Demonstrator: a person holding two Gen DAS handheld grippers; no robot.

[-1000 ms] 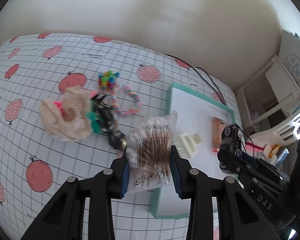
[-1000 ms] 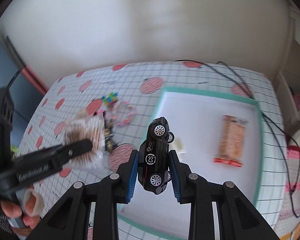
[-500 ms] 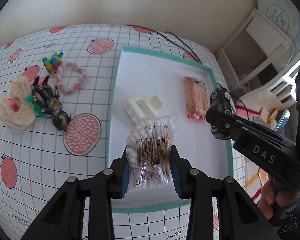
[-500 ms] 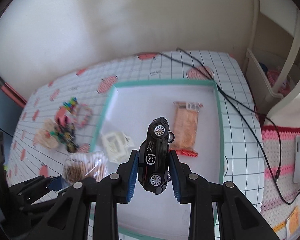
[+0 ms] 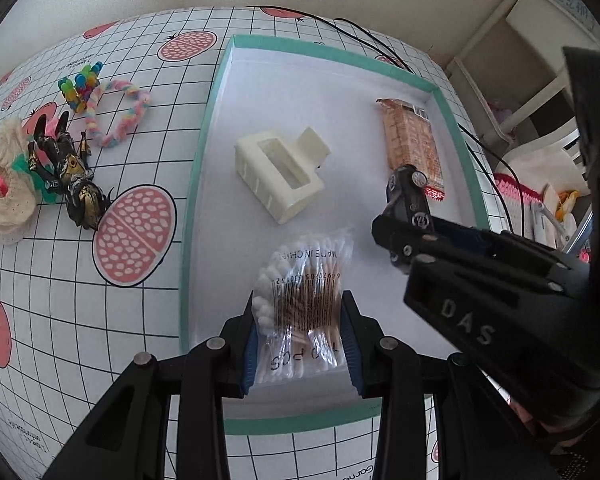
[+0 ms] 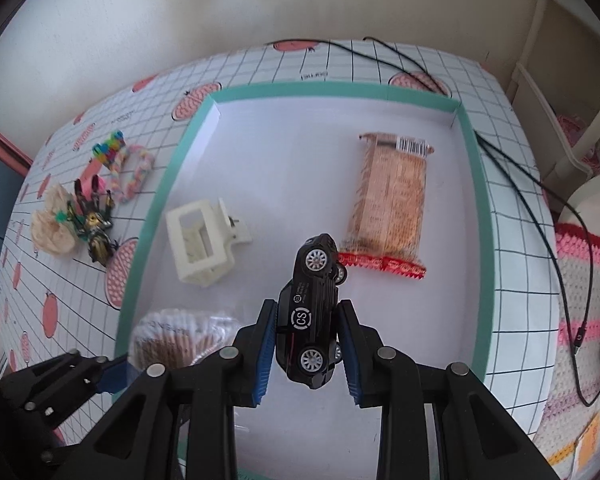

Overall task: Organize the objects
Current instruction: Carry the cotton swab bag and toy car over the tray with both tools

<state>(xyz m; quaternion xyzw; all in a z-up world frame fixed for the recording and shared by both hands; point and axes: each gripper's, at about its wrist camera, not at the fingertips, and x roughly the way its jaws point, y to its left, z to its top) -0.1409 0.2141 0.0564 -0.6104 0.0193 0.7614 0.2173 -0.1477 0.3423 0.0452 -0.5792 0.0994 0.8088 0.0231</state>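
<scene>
left gripper [image 5: 300, 332]: clamped on the bag of cotton swabs [image 5: 306, 284], low over the near-left part of the tray [image 5: 204, 128]
swab bag: light, soft, crinkly plastic (slippery); mid-bag hold looks right, bag likely sags when let go
right gripper [image 6: 306, 344]: pinching the toy car [image 6: 314, 308] by roof and underside, nose pointing away, above the near-middle of the tray
toy car: small, stiff, probably light; wheels roll, so set it flat
clip [image 6: 200, 240]: white hair claw, mid-left in tray
snack pack [image 6: 392, 200]: far-right in tray, just beyond the car
outside tray: figurine [image 5: 66, 172], scrunchie [image 5: 2, 188], bead loop [image 5: 116, 116], far left on cloth
</scene>
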